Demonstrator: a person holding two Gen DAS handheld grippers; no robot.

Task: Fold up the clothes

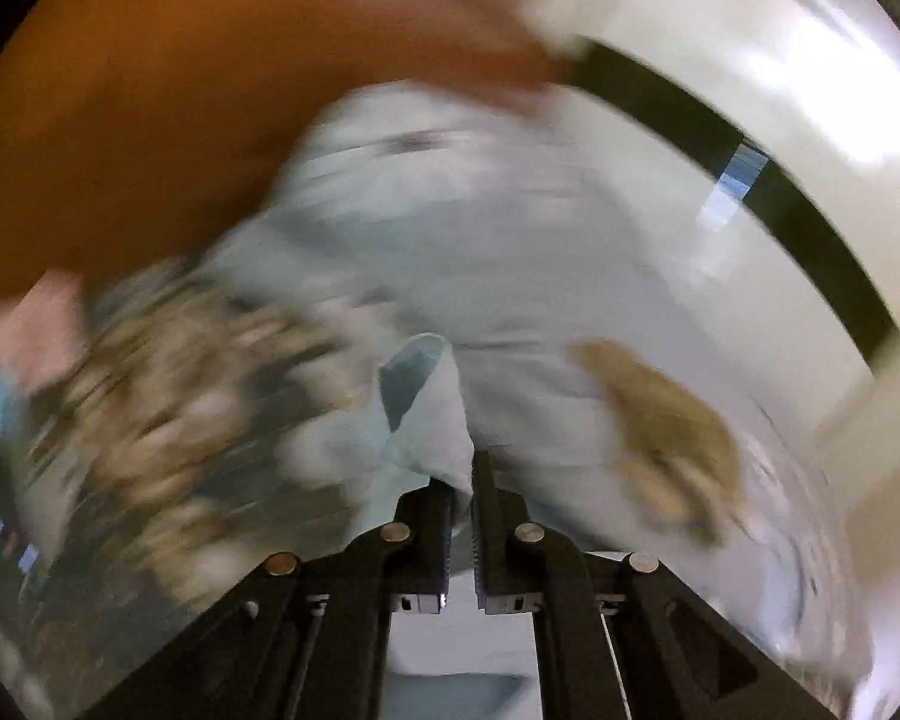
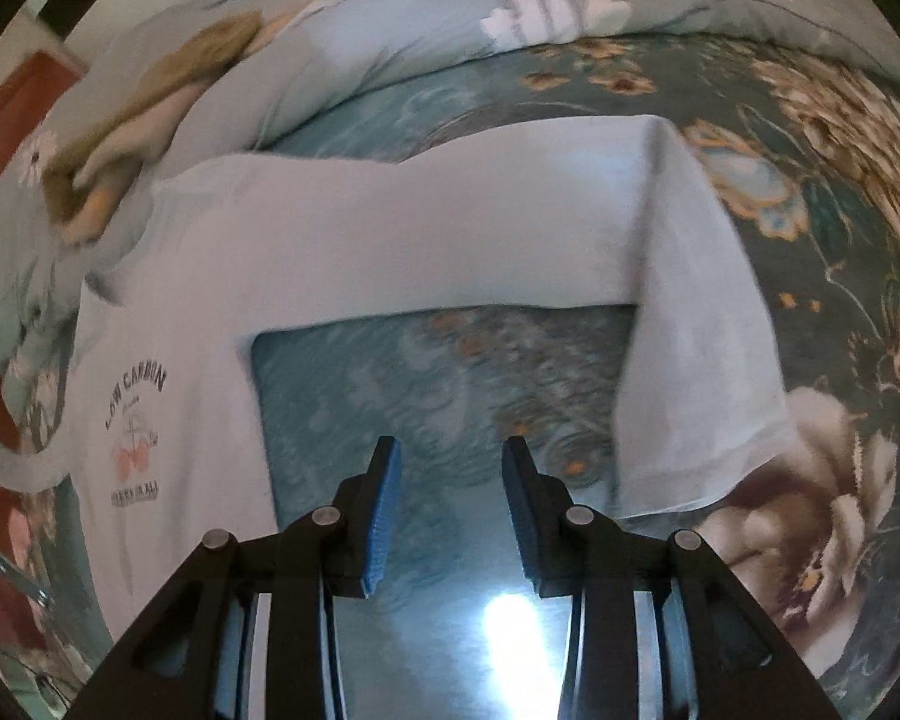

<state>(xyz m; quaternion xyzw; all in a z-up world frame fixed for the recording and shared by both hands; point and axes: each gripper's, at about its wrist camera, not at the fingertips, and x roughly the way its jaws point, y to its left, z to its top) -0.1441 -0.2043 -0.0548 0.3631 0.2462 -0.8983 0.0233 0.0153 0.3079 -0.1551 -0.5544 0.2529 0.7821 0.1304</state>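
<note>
A pale blue-white T-shirt (image 2: 426, 234) with a "LOW CARBON" print (image 2: 135, 414) lies on the floral bedspread, one side folded over toward the right. My right gripper (image 2: 451, 450) stands open over bare bedspread just short of the shirt, nothing between its blue pads (image 2: 387, 504). In the left wrist view, heavily blurred, my left gripper (image 1: 462, 480) is shut on a bunched edge of the T-shirt (image 1: 426, 408), and the rest of the shirt (image 1: 450, 228) hangs ahead of it.
The teal floral bedspread (image 2: 810, 192) stretches right and forward. A light blue flowered pillow or duvet (image 2: 390, 18) lies along the far edge. A tan-and-orange object (image 2: 120, 138) lies on it at the left. A brown wall (image 1: 150, 90) and a dark band (image 1: 750, 180) show behind.
</note>
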